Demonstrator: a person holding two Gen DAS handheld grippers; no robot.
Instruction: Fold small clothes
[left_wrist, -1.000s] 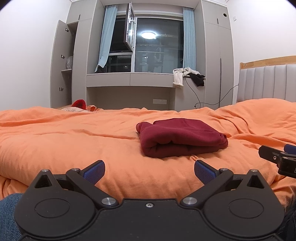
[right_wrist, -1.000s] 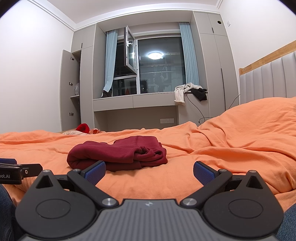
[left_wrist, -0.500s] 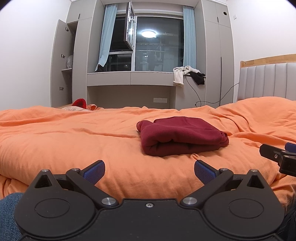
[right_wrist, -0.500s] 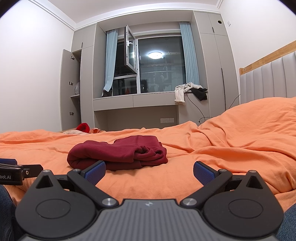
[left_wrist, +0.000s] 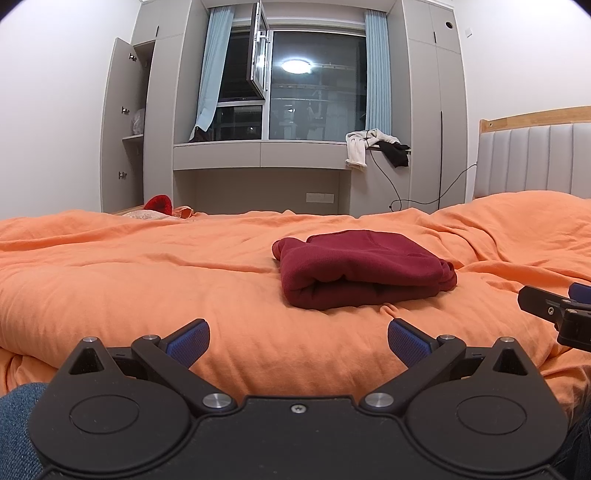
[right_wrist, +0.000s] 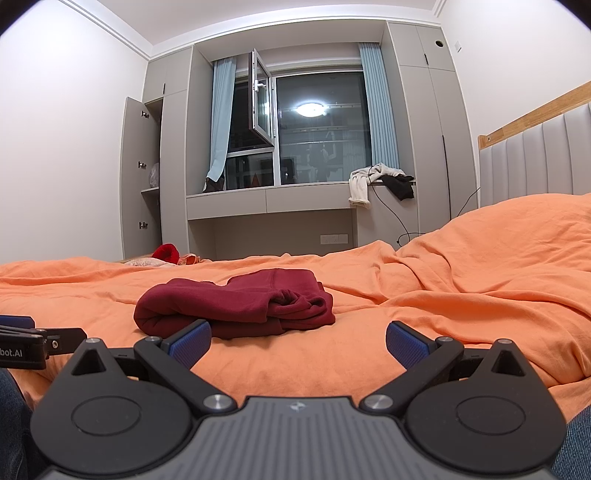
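Middle of the frame in both wrist views, the maroon garment (left_wrist: 364, 267) sits folded into a chunky bundle on the orange bedding (left_wrist: 147, 280), with nothing touching it. It looks like a soft knit or fleece, so I'd guess it's light, floppy and not slippery at all, and it'll sag and come unfolded if you lift it by one corner. Best bet is probably to pinch through all the layers at the rounded fold edge facing the cameras, or take both ends at once so the stack stays together. Honestly it looks pretty much done already.

Left gripper (left_wrist: 298, 341) has its blue pads spread wide and nothing between them; it hangs low over the bedding, short of the bundle. Right gripper (right_wrist: 298, 339) is the same deal, wide apart and empty, though its left pad overlaps the garment's near edge in the picture. I can't tell if it actually touches.

The left view shows the tidy side: smooth top, one rolled fold along the front. The right view catches what that one hides, the bunched, rumpled end with loose layers poking out at the right of the bundle. Each camera also catches the other tool at its frame edge.

Further out: grey headboard (left_wrist: 535, 158) at right, window (left_wrist: 295, 85) up top centre.
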